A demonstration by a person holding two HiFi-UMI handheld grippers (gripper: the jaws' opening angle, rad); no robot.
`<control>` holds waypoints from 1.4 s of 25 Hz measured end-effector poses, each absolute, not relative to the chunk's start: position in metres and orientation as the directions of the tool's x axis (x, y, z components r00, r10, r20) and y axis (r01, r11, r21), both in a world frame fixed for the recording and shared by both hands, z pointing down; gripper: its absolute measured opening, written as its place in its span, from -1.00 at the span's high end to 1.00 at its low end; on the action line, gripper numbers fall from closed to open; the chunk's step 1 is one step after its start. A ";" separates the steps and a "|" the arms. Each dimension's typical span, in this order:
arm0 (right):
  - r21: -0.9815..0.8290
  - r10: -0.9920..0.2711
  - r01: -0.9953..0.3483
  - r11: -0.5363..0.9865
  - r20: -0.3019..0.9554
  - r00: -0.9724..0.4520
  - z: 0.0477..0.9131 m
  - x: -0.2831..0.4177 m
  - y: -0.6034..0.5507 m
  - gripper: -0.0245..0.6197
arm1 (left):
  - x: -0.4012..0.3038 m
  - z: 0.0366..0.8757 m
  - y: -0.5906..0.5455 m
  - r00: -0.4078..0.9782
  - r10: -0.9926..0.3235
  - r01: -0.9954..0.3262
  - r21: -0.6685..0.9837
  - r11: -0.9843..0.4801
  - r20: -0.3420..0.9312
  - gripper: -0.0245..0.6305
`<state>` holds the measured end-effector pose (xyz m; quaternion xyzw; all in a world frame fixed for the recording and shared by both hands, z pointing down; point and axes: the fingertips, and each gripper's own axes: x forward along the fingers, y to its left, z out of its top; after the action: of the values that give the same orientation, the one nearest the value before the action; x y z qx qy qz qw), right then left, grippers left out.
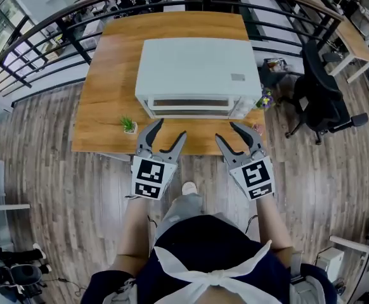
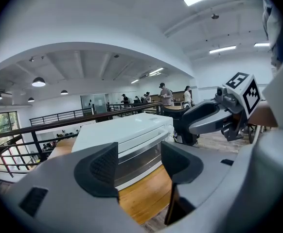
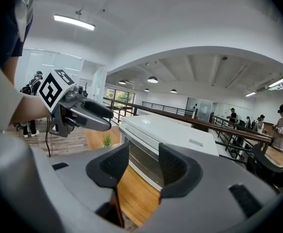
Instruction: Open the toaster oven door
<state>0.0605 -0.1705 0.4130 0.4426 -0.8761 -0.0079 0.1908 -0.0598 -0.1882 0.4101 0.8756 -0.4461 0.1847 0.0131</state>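
Head view: we find the white toaster oven [image 1: 197, 75] at the middle of the wooden table [image 1: 102, 116], door shut and facing us. The left gripper [image 1: 170, 129] and right gripper [image 1: 226, 132] hover near its front.
Left gripper view: jaws wide, gripping nothing, with the glass door beyond.
Right gripper view: likewise, jaws wide.

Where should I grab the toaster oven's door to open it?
Probably the long white bar across the top of the door. Come from the front: the shut door faces you, and the bar runs level, so pinch it from above and below.
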 end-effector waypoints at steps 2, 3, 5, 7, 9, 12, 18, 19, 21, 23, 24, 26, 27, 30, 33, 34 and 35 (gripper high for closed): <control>0.177 -0.761 -0.761 0.624 0.355 -0.542 0.419 0.055 -0.178 0.31 | -0.063 0.414 -0.197 0.538 -0.768 -0.778 -0.148 -0.611 0.346 0.12; 0.174 -0.751 -0.754 0.634 0.369 -0.547 0.423 0.052 -0.181 0.31 | -0.064 0.416 -0.201 0.539 -0.764 -0.772 -0.154 -0.616 0.354 0.12; 0.184 -0.738 -0.739 0.648 0.395 -0.548 0.429 0.047 -0.188 0.30 | -0.067 0.423 -0.210 0.529 -0.758 -0.758 -0.190 -0.624 0.381 0.12; 0.208 -0.734 -0.729 0.652 0.415 -0.538 0.434 0.044 -0.196 0.29 | -0.071 0.431 -0.219 0.502 -0.756 -0.736 -0.252 -0.629 0.420 0.11; 0.225 -0.736 -0.727 0.649 0.426 -0.526 0.437 0.042 -0.204 0.29 | -0.075 0.437 -0.227 0.482 -0.752 -0.710 -0.302 -0.636 0.451 0.11; 0.220 -0.746 -0.741 0.634 0.427 -0.512 0.438 0.043 -0.218 0.30 | -0.074 0.443 -0.237 0.480 -0.735 -0.675 -0.334 -0.658 0.479 0.10; 0.227 -0.735 -0.737 0.636 0.469 -0.490 0.450 0.046 -0.240 0.29 | -0.070 0.456 -0.252 0.487 -0.697 -0.621 -0.352 -0.700 0.526 0.10; 0.237 -0.734 -0.734 0.637 0.478 -0.483 0.452 0.047 -0.243 0.29 | -0.070 0.458 -0.254 0.489 -0.690 -0.617 -0.347 -0.706 0.534 0.10; 0.255 -0.732 -0.728 0.637 0.495 -0.467 0.457 0.049 -0.248 0.29 | -0.070 0.461 -0.257 0.493 -0.673 -0.612 -0.330 -0.719 0.552 0.10; 0.276 -0.734 -0.723 0.634 0.510 -0.449 0.462 0.050 -0.253 0.30 | -0.069 0.465 -0.258 0.500 -0.654 -0.605 -0.311 -0.733 0.567 0.10; 0.284 -0.733 -0.720 0.634 0.517 -0.442 0.465 0.051 -0.255 0.30 | -0.069 0.466 -0.259 0.502 -0.648 -0.601 -0.308 -0.738 0.572 0.10; 0.294 -0.728 -0.711 0.638 0.530 -0.435 0.469 0.051 -0.258 0.30 | -0.069 0.469 -0.261 0.499 -0.643 -0.593 -0.312 -0.742 0.581 0.10; 0.302 -0.726 -0.705 0.642 0.537 -0.430 0.472 0.051 -0.260 0.30 | -0.068 0.470 -0.262 0.495 -0.641 -0.589 -0.316 -0.744 0.586 0.10; 0.349 -0.729 -0.682 0.643 0.552 -0.405 0.476 0.054 -0.263 0.32 | -0.066 0.475 -0.265 0.478 -0.637 -0.567 -0.342 -0.750 0.605 0.10; 0.380 -0.737 -0.667 0.641 0.550 -0.394 0.478 0.054 -0.265 0.36 | -0.066 0.476 -0.267 0.472 -0.639 -0.553 -0.361 -0.751 0.607 0.11; 0.382 -0.735 -0.665 0.642 0.551 -0.394 0.479 0.055 -0.264 0.36 | -0.067 0.476 -0.267 0.474 -0.638 -0.554 -0.358 -0.751 0.607 0.11; 0.381 -0.733 -0.662 0.645 0.554 -0.395 0.479 0.055 -0.263 0.37 | -0.067 0.476 -0.266 0.476 -0.637 -0.557 -0.352 -0.752 0.607 0.13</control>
<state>0.0549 -0.2629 0.4792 0.4182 -0.8338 -0.0497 0.3570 -0.0674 -0.2662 0.4760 0.8573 -0.3482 0.3754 -0.0527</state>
